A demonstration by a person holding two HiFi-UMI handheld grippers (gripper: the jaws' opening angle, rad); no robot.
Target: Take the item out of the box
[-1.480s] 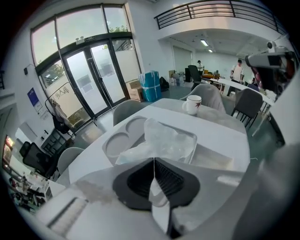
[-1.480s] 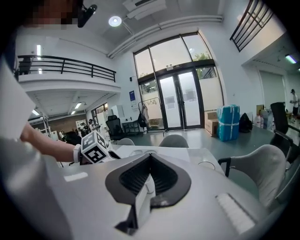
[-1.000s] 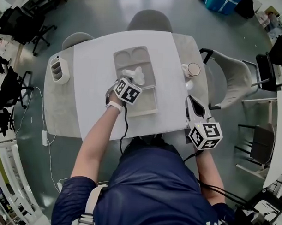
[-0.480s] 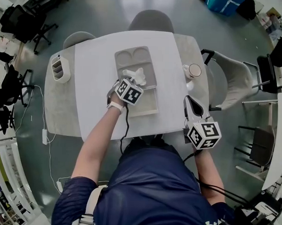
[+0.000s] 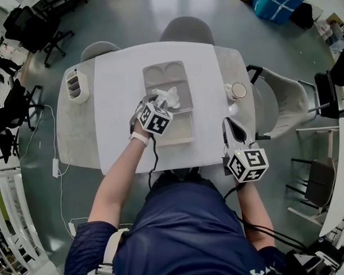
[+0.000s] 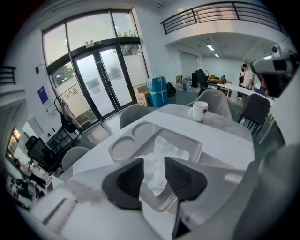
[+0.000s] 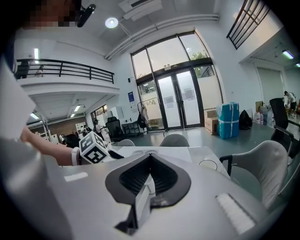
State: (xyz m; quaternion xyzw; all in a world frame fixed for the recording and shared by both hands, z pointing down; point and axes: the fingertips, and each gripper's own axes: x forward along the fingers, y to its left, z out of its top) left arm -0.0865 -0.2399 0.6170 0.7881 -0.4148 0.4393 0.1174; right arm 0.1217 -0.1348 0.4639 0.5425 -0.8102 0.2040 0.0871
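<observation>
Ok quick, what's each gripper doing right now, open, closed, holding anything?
Left gripper: jaws opening, with the crumpled white item between them, not pinched.
Right gripper: shut, holding nothing.

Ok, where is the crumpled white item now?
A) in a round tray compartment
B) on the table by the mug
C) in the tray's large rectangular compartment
C: the crumpled white item lies in the large rectangular compartment of the tray, well away from the mug.
</observation>
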